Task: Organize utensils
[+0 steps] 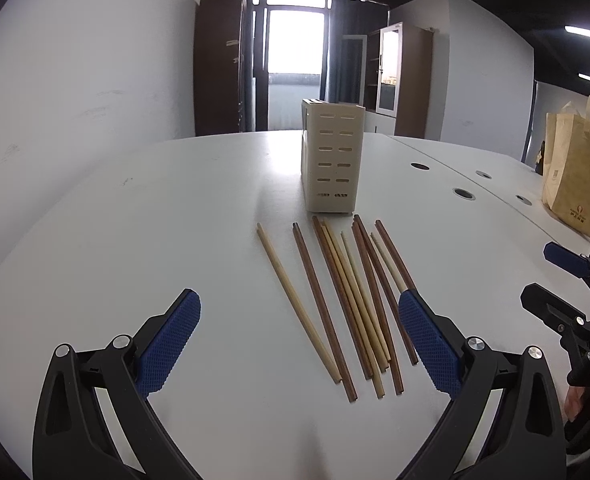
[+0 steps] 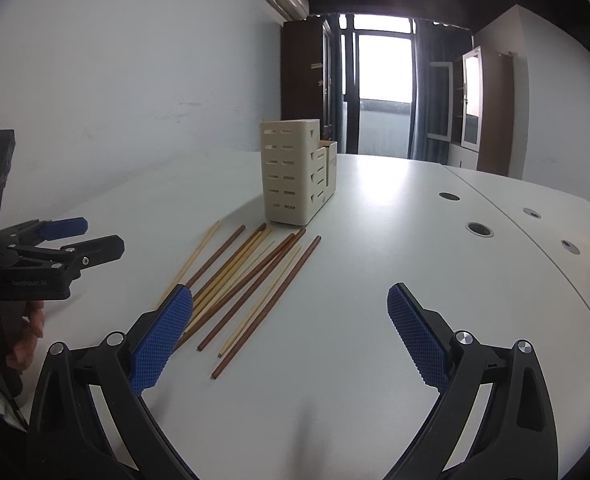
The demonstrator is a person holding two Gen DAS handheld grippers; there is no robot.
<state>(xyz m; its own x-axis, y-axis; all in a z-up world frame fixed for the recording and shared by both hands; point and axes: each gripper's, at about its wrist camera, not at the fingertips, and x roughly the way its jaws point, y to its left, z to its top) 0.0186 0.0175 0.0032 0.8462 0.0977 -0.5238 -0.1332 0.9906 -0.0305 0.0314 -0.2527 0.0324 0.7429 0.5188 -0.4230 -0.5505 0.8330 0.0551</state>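
Both hand-held grippers, left point(image 1: 299, 336) and right point(image 2: 291, 332), hover spread wide over chopsticks point(image 1: 351, 300) fanned on the table point(image 1: 175, 208) before the holder point(image 1: 332, 156): light, stiff, likely slippery, best pinched mid-length.

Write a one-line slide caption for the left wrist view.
Open left gripper hovers over loose chopsticks lying before a cream utensil holder on the white table.

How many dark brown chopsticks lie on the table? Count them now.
5 dark brown chopsticks before the holder: one near the left, one beside it, two crossed mid-pile, one rightmost. Overlap may hide more.
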